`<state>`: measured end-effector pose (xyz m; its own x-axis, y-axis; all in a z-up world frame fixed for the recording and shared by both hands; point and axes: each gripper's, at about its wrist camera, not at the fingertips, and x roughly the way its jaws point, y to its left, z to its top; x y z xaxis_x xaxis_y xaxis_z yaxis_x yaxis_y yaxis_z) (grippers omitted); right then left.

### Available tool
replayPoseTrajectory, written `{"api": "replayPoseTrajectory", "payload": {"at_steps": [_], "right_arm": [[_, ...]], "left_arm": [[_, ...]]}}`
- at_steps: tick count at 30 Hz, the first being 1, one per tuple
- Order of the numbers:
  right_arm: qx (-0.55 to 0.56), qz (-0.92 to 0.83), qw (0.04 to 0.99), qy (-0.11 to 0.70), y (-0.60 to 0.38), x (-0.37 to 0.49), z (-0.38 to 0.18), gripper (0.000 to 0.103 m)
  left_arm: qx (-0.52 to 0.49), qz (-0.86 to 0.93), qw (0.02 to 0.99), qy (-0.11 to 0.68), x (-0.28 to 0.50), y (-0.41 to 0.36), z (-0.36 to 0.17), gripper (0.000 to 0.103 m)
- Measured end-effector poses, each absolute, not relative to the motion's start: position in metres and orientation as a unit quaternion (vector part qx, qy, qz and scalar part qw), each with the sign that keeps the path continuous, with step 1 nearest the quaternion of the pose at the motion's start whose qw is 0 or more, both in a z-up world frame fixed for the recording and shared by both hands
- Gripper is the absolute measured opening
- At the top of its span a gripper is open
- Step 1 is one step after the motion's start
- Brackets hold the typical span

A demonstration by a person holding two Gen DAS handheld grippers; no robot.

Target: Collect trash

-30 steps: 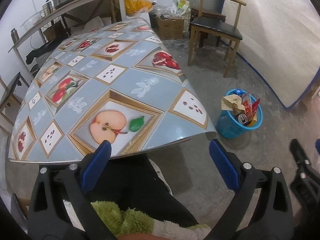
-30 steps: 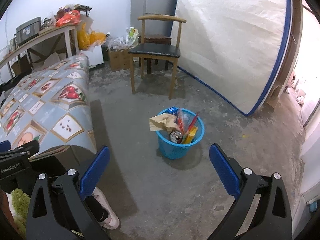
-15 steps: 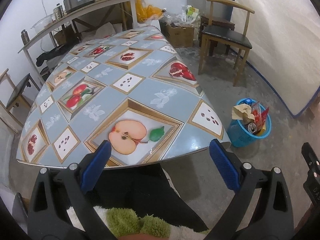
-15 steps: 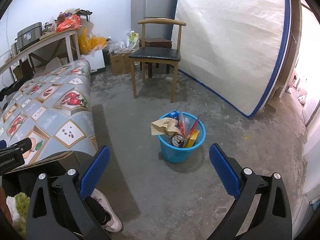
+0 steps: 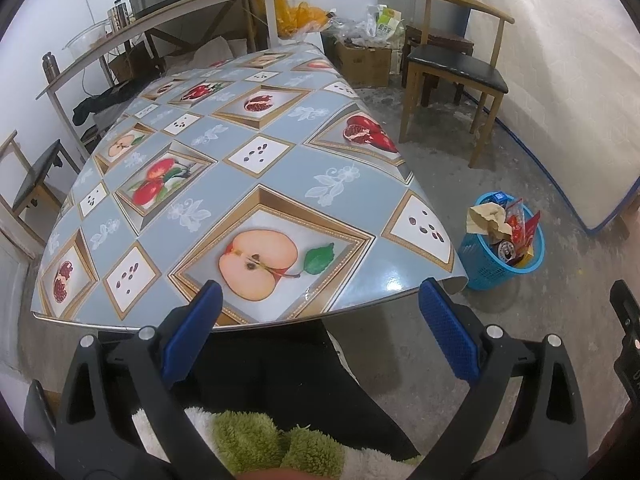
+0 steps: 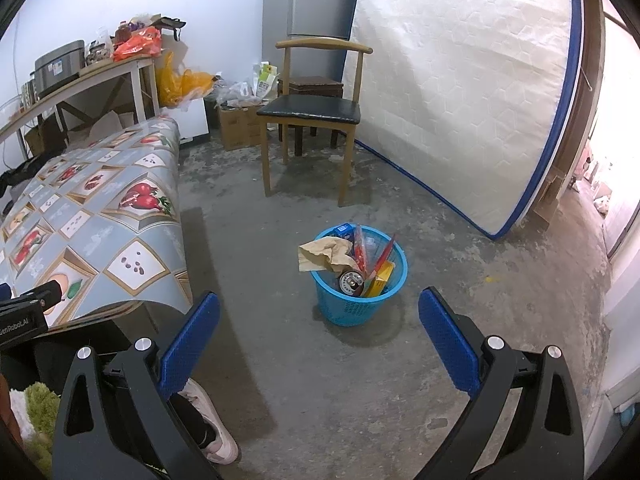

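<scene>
A blue plastic trash basket (image 6: 335,305) stands on the concrete floor, filled with crumpled brown paper (image 6: 326,253), a can (image 6: 351,281) and coloured wrappers. It also shows in the left wrist view (image 5: 484,268), right of the table. My left gripper (image 5: 318,318) is open and empty, held at the near edge of the table (image 5: 200,168) with the fruit-print cloth. My right gripper (image 6: 318,332) is open and empty, above the floor short of the basket.
A wooden chair (image 6: 314,110) stands beyond the basket. A mattress (image 6: 460,80) leans on the right wall. A shelf (image 5: 160,20) with a cooker and bags stands behind the table. The person's legs and shoe (image 6: 212,438) are below the grippers.
Both grippers have pulled back and risen a little; the table and basket sit farther into view. Both stay open and empty.
</scene>
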<state>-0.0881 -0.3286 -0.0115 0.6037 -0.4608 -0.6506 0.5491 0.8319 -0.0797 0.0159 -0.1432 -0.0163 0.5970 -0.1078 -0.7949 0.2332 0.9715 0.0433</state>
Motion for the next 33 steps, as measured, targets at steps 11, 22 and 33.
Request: {"api": "replayPoseTrajectory", "payload": {"at_steps": [11, 22, 33], "right_arm": [[0.063, -0.28, 0.893, 0.347, -0.3283, -0.0854, -0.0115, 0.097], [0.063, -0.281, 0.893, 0.347, -0.3291, -0.0851, -0.0115, 0.097], [0.063, -0.28, 0.893, 0.346, -0.3287, -0.0845, -0.0106, 0.097]], "left_arm": [[0.071, -0.096, 0.89, 0.44, 0.0157, -0.144, -0.0164, 0.094], [0.073, -0.097, 0.889, 0.442, 0.0156, -0.144, -0.0192, 0.094], [0.073, -0.098, 0.888, 0.442, 0.0159, -0.1444, -0.0196, 0.094]]}}
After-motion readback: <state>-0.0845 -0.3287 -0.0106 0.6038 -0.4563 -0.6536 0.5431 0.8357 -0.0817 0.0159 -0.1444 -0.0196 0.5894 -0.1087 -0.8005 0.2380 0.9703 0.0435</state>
